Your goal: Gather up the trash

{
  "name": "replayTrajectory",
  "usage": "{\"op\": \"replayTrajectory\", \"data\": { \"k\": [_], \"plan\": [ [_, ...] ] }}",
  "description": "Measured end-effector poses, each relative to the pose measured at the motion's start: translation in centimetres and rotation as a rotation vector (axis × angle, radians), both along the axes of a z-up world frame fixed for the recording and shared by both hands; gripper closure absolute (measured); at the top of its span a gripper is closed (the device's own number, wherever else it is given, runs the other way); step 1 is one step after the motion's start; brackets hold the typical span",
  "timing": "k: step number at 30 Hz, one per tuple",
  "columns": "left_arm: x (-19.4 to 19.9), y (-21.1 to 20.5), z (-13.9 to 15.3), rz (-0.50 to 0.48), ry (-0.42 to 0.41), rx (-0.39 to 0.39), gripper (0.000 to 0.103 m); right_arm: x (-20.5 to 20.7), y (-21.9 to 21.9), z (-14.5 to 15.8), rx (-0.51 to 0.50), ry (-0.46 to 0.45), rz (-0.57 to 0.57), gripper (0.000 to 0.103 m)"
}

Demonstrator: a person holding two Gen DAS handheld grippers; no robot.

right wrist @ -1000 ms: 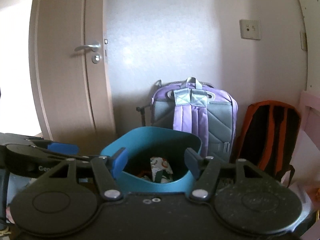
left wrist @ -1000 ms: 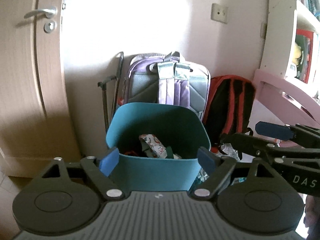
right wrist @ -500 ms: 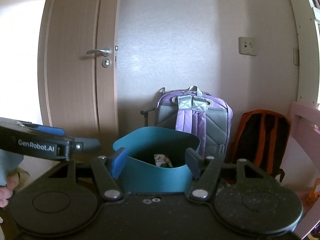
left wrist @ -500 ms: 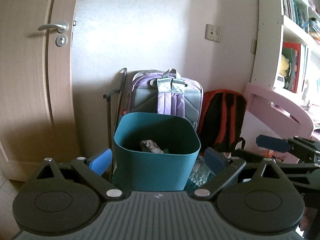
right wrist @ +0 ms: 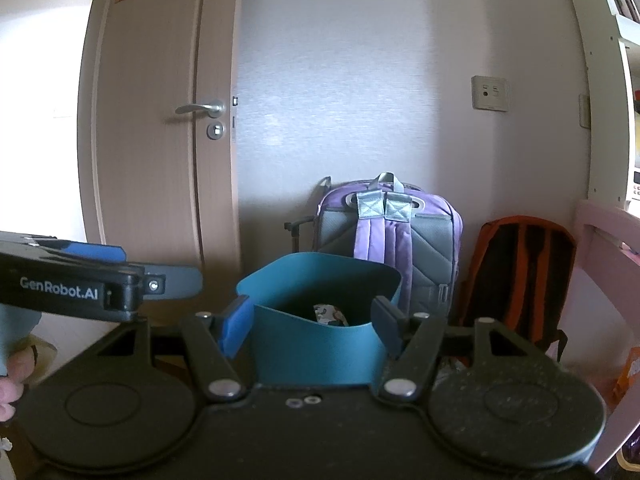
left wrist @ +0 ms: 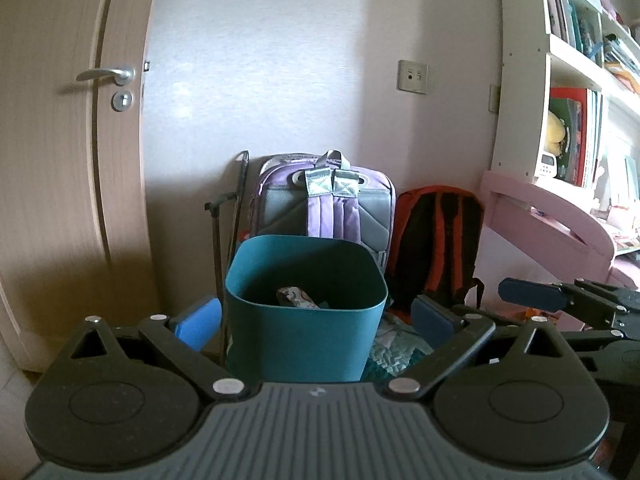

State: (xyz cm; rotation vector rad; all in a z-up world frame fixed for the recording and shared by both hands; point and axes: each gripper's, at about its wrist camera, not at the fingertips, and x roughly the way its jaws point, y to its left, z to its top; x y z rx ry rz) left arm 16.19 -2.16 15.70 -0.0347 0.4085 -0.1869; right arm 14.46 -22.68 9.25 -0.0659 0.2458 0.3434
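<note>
Tools empty in front of the teal bin

Trash sat where we wanted it: a crumpled printed wrapper [left wrist: 295, 296] lay inside the teal, square-mouthed plastic bin [left wrist: 304, 336], which stood on the floor against the wall, just in front of a purple and grey backpack [left wrist: 326, 200] and beside an orange and black backpack [left wrist: 436, 236].

Our left tool [left wrist: 316, 316] had nothing between its blue pads; its jaws were opening toward their widest, and the bin's body showed in the gap beyond them, apart from both pads. Our right tool [right wrist: 314, 326] stood open as well, less wide, holding nothing, with the bin framed past its fingertips. Neither tool touched the bin.

The relation that mattered was plain: the bin lay straight ahead of and below both tools, its open mouth facing up and its near rim toward us. From the left view the right tool reached in from the right, alongside; from the right view the left tool came in from the left. We could not tell which hand was nearer the bin.

We judged that a drop was done and that more trash had to be found elsewhere. Some rumpled material [left wrist: 400, 350] lay on the floor just right of the bin; whether it was trash we could not tell.
</note>
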Motion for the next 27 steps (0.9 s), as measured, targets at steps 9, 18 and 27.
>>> {"op": "replayTrajectory", "data": {
  "k": [9, 18, 27],
  "plan": [
    [-0.1, 0.8, -0.1, 0.010, 0.009, -0.032, 0.001, -0.9, -1.1, 0.5, 0.032, -0.014, -0.028, 0.038],
    [-0.7, 0.6, 0.0, 0.016, -0.015, -0.022, 0.001, -1.4, -0.4, 0.5, 0.015, -0.018, -0.015, 0.037],
    [-0.9, 0.7, 0.5, 0.020, -0.035, -0.026, 0.001, -1.7, -0.2, 0.9, 0.014, -0.027, -0.014, 0.037]
  ]
}}
